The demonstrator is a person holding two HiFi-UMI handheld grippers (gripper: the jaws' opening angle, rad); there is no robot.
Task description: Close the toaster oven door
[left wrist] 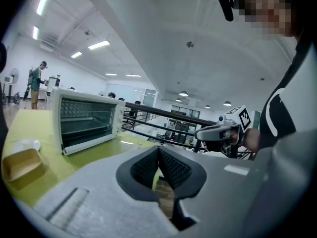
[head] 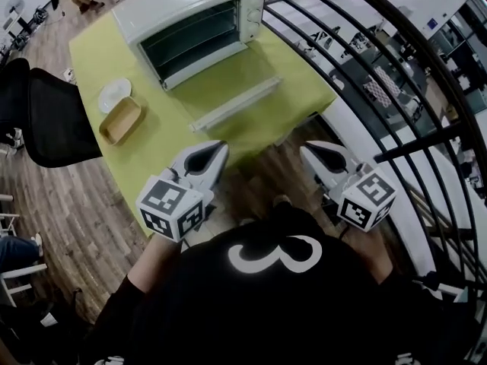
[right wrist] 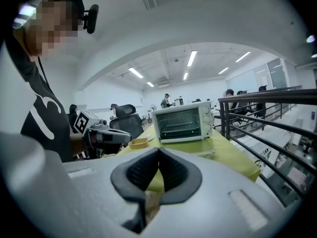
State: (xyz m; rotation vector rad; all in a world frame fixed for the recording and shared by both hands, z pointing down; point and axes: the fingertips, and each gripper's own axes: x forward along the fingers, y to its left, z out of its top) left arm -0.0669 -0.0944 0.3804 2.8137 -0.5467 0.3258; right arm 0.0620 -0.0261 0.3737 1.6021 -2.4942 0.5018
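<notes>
Both tools clenched, empty: left tool, right tool, at the near edge of the yellow-green desk. White boxy toaster oven stands on the far side, its glass door lying flat open. Risk, we judge: closed tips slip off the door, or shove the oven backward.

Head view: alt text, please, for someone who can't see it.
A white toaster oven sits on a green table, its door folded down open. The left gripper and right gripper, both shut and empty, hover near the table's front edge, short of the door. A plate and tray lie beside the oven.
</notes>
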